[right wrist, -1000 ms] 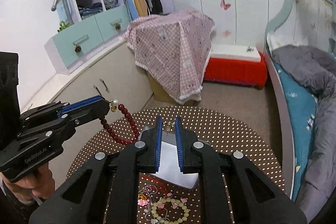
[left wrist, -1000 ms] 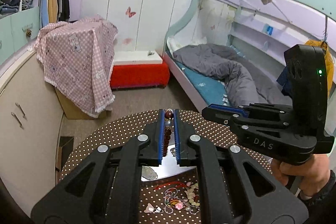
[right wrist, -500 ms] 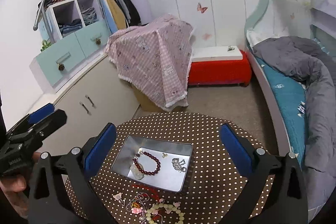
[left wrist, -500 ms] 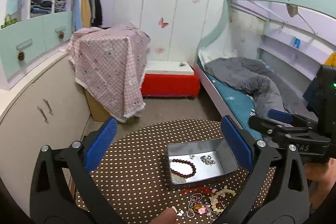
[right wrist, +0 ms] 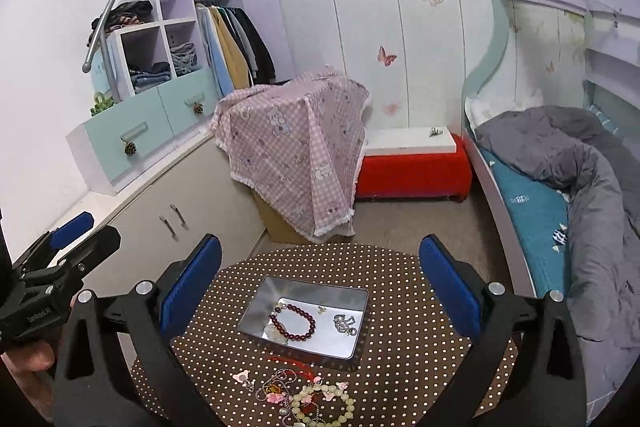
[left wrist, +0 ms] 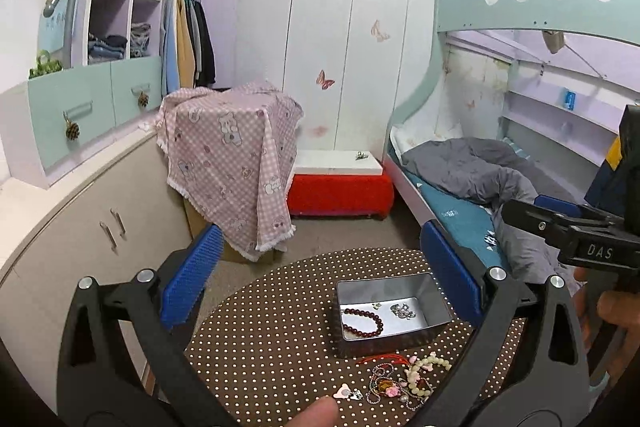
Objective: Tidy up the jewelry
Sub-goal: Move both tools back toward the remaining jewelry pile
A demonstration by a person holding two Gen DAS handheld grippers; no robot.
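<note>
A metal tin (left wrist: 438, 301) stands on the round dotted table (left wrist: 260, 327). Inside it lie a dark red bead bracelet (left wrist: 362, 321) and a small silver piece (left wrist: 402, 311). In the right wrist view the tin (right wrist: 256, 301) shows the bracelet (right wrist: 294, 321) and the silver piece (right wrist: 345, 323) too. Loose jewelry (left wrist: 400, 379) is heaped in front of the tin, with a pale bead bracelet (right wrist: 320, 403) among it. My left gripper (left wrist: 320, 263) and right gripper (right wrist: 320, 267) both hover open and empty, back from the tin. Each also shows at the edge of the other's view.
A box under a pink checked cloth (left wrist: 232, 155) and a red bench (left wrist: 340, 191) stand on the floor beyond the table. A bunk bed (left wrist: 460, 167) with a grey quilt runs along the right, and low cabinets (left wrist: 80, 227) run along the left. A person's fingertip (left wrist: 320, 411) shows at the bottom.
Both grippers went from shut to wide open. The red bracelet that hung from my left gripper now lies in the tin. Both grippers have drawn back and up from the table.
</note>
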